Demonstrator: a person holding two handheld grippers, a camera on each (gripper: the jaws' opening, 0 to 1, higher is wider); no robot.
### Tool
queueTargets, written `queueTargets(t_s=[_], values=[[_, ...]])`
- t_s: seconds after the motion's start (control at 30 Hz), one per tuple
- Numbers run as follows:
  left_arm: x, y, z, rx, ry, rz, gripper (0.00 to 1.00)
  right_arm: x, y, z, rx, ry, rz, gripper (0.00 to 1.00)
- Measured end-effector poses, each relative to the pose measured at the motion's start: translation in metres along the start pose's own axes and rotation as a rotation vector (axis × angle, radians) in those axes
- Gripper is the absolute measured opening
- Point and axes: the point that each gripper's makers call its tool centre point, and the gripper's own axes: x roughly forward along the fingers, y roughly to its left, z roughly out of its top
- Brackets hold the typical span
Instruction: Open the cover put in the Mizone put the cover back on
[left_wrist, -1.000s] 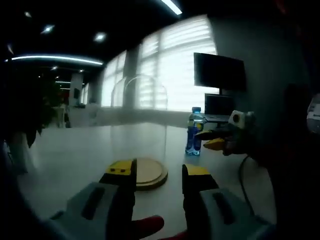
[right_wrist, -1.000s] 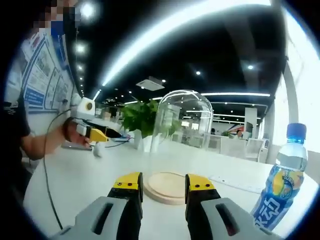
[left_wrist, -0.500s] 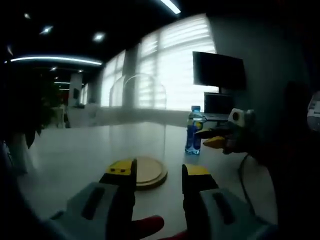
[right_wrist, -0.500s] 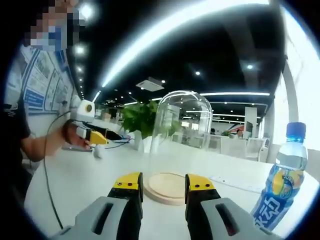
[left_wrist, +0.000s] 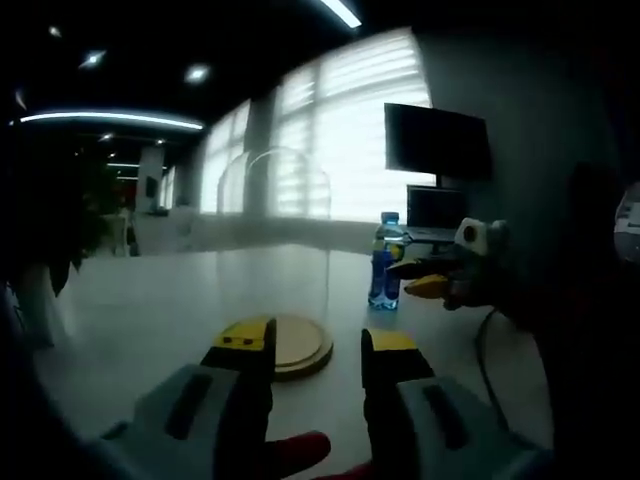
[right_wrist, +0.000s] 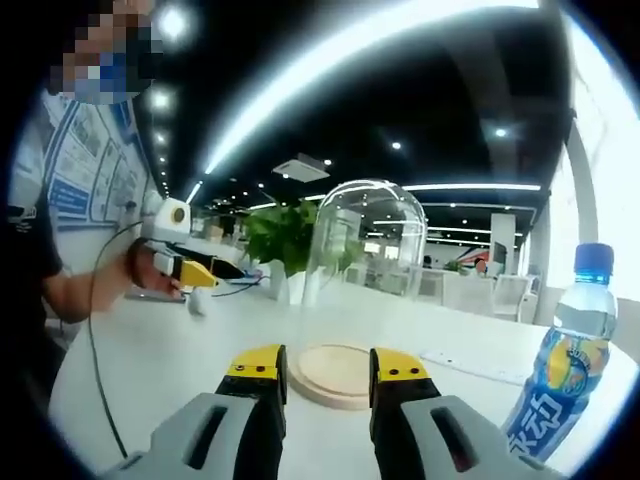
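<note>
Right gripper view: we see the glass cover (right_wrist: 364, 250) still seated on its round wooden base (right_wrist: 337, 372), just ahead of our right gripper (right_wrist: 326, 372). Fingers narrow-ish apart w/ nothing between them.
Left gripper view: same cover (left_wrist: 274, 245) on the base (left_wrist: 297, 343) from the other side; our left gripper (left_wrist: 303, 345) sits near the base. Fingers parted, holding nothing.
Mizone: blue-cap bottle (right_wrist: 563, 378) upright on the white surface (right_wrist: 160, 370), off to the right of the base in the right gripper view, apart from it. In the left gripper view it (left_wrist: 385, 265) stands beyond the base, near the other gripper.
Other gripper seen: left one (right_wrist: 178, 262) held up in a hand at the left of the right gripper view; right one (left_wrist: 438, 282) at the right of the left gripper view.
Done so far: nothing, as far as we can judge; cover is down, base bare, bottle outside.
Left to do: all three steps, i.e. lift cover, put Mizone on base, set cover back.
Likely step now: approach to the cover, we reckon.
</note>
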Motion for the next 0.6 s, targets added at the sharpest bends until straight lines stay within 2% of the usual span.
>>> queueTargets(t_s=[0.6], values=[[0.0, 0.0005, 0.0004, 0.001, -0.004, 0.0, 0.26, 0.0002, -0.0008, 0.0001, 0.016, -0.005, -0.002, 0.27]])
